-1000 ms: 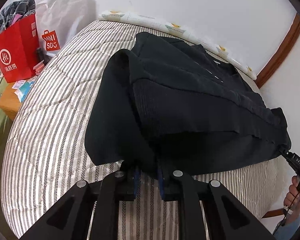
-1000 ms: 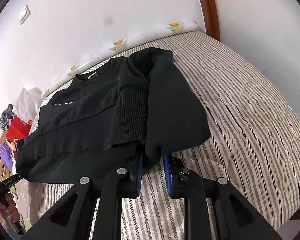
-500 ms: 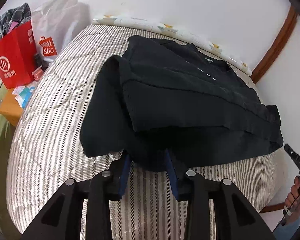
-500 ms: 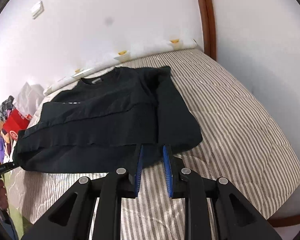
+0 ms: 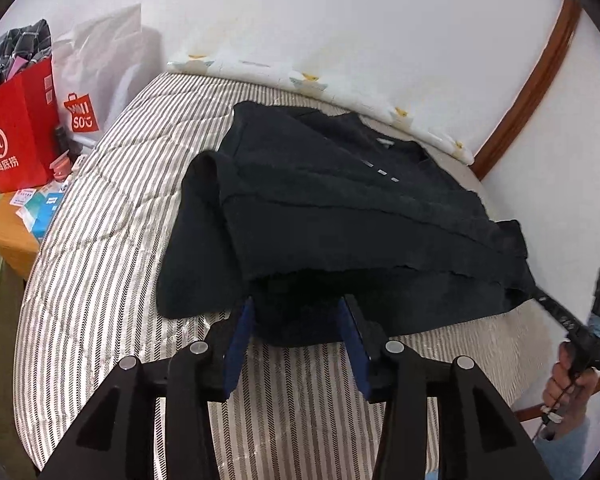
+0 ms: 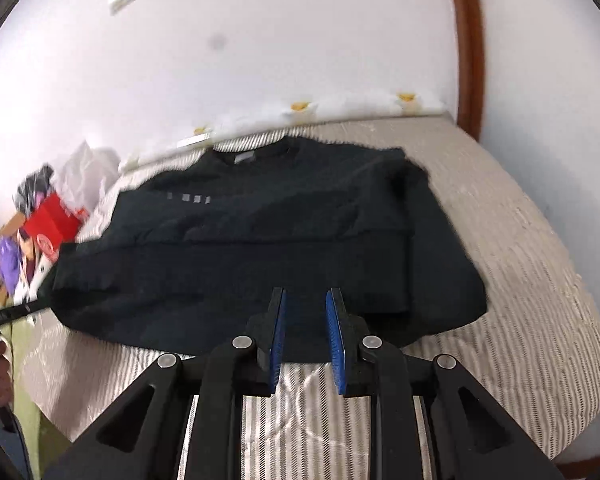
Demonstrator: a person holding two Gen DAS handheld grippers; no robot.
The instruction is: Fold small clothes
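Note:
A black sweater (image 5: 340,208) lies on the striped bed (image 5: 100,240), its lower part folded up over the chest and a sleeve turned in on each side. My left gripper (image 5: 297,300) hangs over the sweater's near edge. Its jaws are opening, the blue pads (image 5: 240,332) stand wide apart, and the cloth lies loose between the tips without being pressed. In the right wrist view the sweater (image 6: 260,240) lies flat. My right gripper (image 6: 307,291) hovers at its near edge, pads parted by a narrow gap, nothing gripped.
A red paper bag (image 5: 18,136) and a white shopping bag (image 5: 96,92) stand by the wall, left of the bed. A wooden bedside table (image 5: 8,236) holds small boxes. A brown door frame (image 5: 528,92) runs up at the right. A hand (image 5: 572,376) holds the other gripper.
Both grippers have let go of the black cloth and drawn back a little. The left jaws spread wide. The lifted fold has settled flat on the sweater.

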